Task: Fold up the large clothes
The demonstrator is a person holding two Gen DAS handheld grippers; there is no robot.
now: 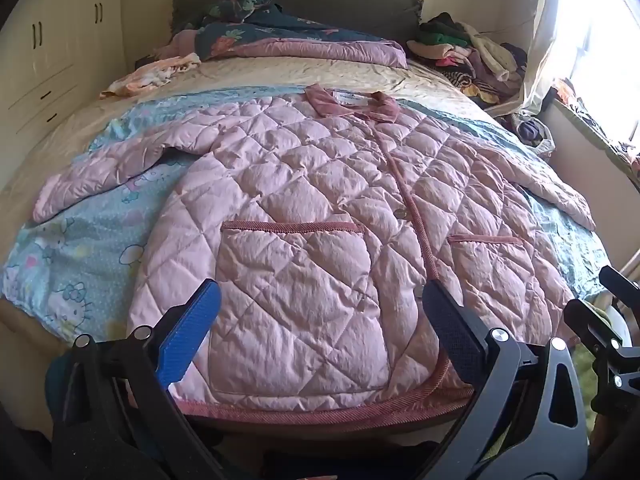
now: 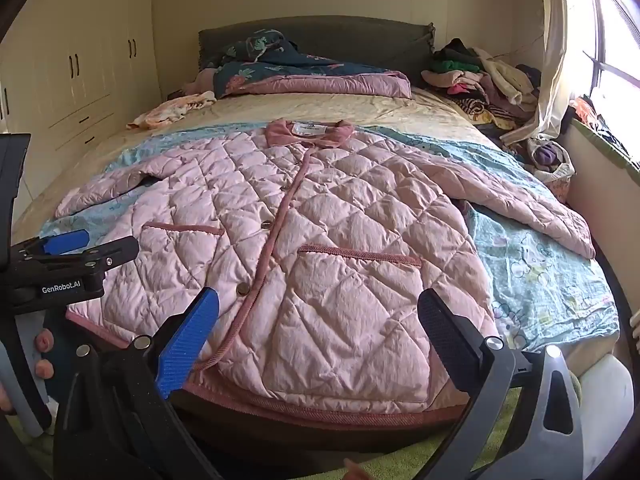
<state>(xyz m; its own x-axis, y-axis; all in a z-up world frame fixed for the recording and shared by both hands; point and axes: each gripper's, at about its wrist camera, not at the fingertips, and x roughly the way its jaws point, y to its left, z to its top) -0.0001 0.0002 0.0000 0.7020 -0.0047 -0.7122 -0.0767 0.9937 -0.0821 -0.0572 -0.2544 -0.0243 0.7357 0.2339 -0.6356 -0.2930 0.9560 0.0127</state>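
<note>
Pink quilted jacket point(image 1: 320, 208) spread front-up and buttoned on the bed point(image 2: 400, 110), hem at the near edge, collar far, both sleeves out sideways. Left claw point(image 1: 320, 332) and right claw point(image 2: 318, 336) hover above the hem, both wide and empty. Risk: the puffy, slippery quilting may spring back or slide off the near edge when folded. A cartoon-print sheet point(image 1: 72, 264) underlies it; a clothes pile point(image 2: 480, 76) sits far right, wardrobes point(image 2: 80, 60) left.

The bed point(image 1: 48, 148) has a cream sheet. A blue cartoon blanket point(image 1: 76, 264) covers its near half, and the pink quilted jacket point(image 1: 320, 216) lies flat on it, collar far. Folded quilts point(image 2: 304, 76) sit against the headboard, with a clothes pile point(image 2: 480, 76) at the far right.
</note>
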